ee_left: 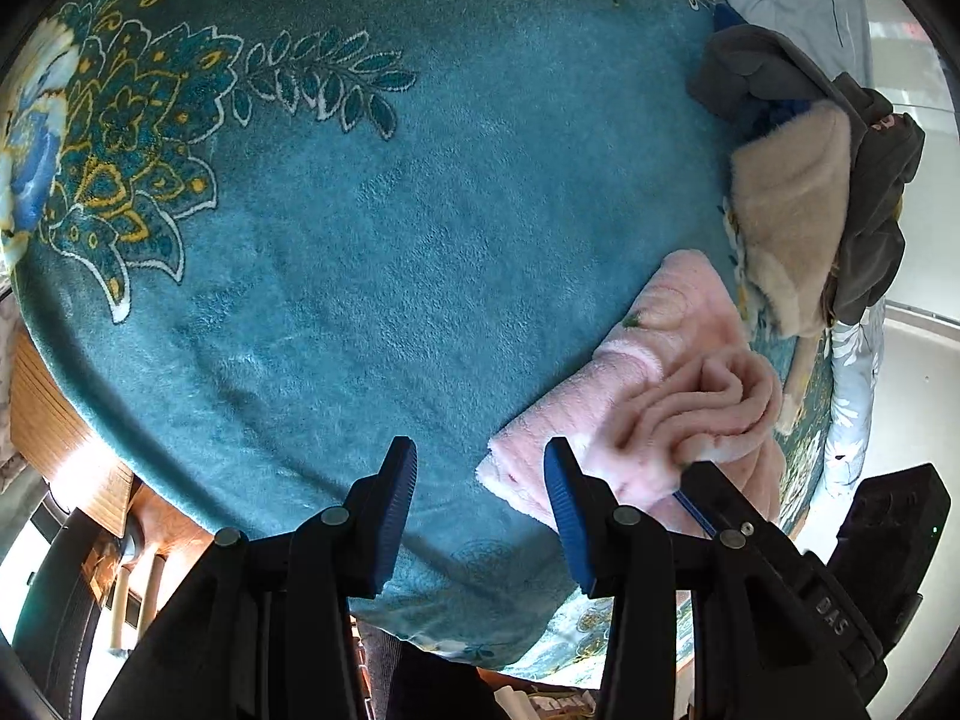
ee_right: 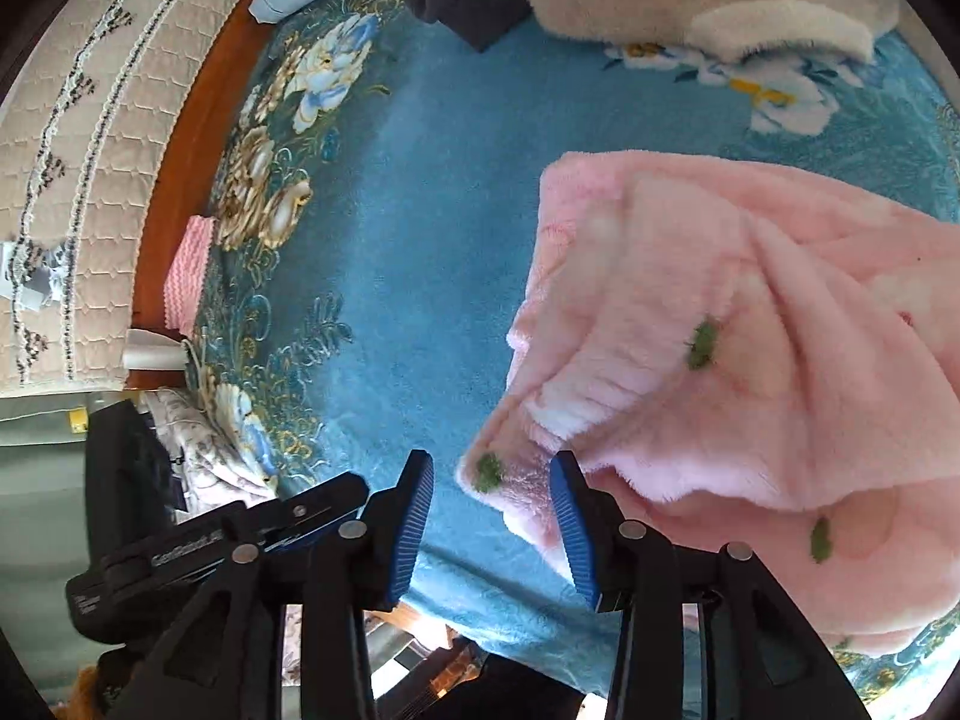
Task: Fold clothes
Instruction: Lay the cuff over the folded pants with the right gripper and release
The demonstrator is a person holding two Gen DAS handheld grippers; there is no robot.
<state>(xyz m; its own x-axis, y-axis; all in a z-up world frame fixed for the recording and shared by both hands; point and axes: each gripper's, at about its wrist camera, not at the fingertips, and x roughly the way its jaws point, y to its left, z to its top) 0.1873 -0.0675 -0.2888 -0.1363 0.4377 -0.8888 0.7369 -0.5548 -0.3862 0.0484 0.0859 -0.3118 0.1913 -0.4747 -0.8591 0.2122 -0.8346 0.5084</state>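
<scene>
A teal fleece blanket [ee_left: 372, 228] with blue, white and gold flowers covered a bed and filled most of both views. In the left wrist view, the left gripper [ee_left: 480, 480] pointed out from six o'clock with its blue-padded jaws spread wide and nothing between them, over bare blanket. A pink fleece garment [ee_left: 654, 396] lay bunched at about four o'clock, just past the gripper's right-hand finger. Further out, at two to three o'clock, a beige fleece garment [ee_left: 792, 210] lay against a heap of dark grey clothes [ee_left: 870, 192].

In the right wrist view, the right gripper [ee_right: 492, 486] also had its jaws wide apart. A corner of the pink garment [ee_right: 720, 348], dotted with small green marks, lay in the gap between them, ungripped; the rest spread toward three o'clock. Whether the pads touched the cloth could not be told. The other gripper's black body showed at eight o'clock. A quilted beige headboard [ee_right: 90, 138] curved along nine to eleven o'clock.
</scene>
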